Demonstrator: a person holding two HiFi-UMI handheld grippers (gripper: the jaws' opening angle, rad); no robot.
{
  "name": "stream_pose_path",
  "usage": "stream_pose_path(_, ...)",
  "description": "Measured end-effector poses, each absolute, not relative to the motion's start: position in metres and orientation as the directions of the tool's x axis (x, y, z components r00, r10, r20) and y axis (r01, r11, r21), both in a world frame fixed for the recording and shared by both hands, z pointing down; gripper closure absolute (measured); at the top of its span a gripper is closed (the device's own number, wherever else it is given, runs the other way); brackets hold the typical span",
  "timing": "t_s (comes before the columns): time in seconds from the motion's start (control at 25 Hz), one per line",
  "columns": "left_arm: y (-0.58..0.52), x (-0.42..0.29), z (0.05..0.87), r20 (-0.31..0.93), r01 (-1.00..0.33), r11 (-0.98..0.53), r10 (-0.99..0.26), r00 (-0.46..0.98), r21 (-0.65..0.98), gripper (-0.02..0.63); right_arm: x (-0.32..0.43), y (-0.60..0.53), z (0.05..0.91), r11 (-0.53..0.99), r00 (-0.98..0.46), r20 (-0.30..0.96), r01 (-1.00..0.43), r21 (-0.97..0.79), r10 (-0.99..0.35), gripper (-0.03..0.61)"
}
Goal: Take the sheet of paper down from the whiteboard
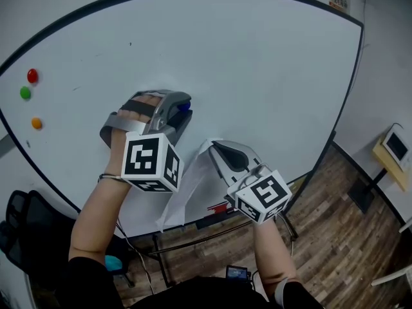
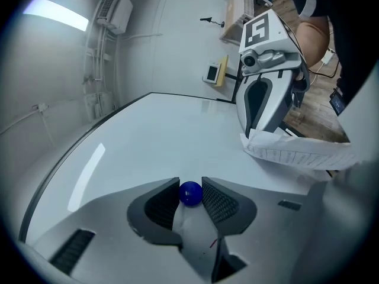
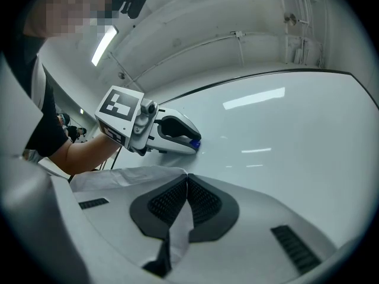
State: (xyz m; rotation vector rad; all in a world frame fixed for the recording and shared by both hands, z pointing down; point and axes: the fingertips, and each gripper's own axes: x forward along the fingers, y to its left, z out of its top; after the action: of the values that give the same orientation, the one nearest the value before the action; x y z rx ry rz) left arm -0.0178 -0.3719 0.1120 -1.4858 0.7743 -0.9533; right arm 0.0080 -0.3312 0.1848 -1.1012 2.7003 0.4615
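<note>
Whiteboard [image 1: 257, 56] fills the head view, dark-framed, with a wood-plank floor [image 1: 335, 198] below and to the right of it. Over at the board's left edge, three small magnets sit in a loose column: red magnet [image 1: 32, 76] on top, green magnet [image 1: 25, 93] just under it, orange magnet [image 1: 37, 123] lowest.

Now the hands. The left tongs [image 2: 190, 189] are up at the middle of the board, clamped on a blue magnet [image 2: 190, 194]. The round ball is pinched between both ribbed pads, right at the board's surface. The right tongs [image 3: 186, 181], lower and to the right, are squeezed fully together on the sheet of paper [image 1: 187, 195], and a strip of it shows through behind the pads.

The sheet hangs crumpled from that grip, trailing down and left across the board's lower part toward the bottom frame, between the two forearms. The two tongs are near each other but not touching. Down at the lower left, a black chair [image 1: 22, 221] stands beside the left forearm.
</note>
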Motion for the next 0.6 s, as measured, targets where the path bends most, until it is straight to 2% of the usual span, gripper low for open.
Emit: stream_pose_path(0.6, -0.3724, -0.0182, 0.1134, 0.137, 0.064, -0.122, -0.884, 0.447, -0.991, 0.479, -0.0006, -0.3301, 0.1907, 0.703, -0.725, -0.275, -0.684, 0.193, -0.631, 0.558)
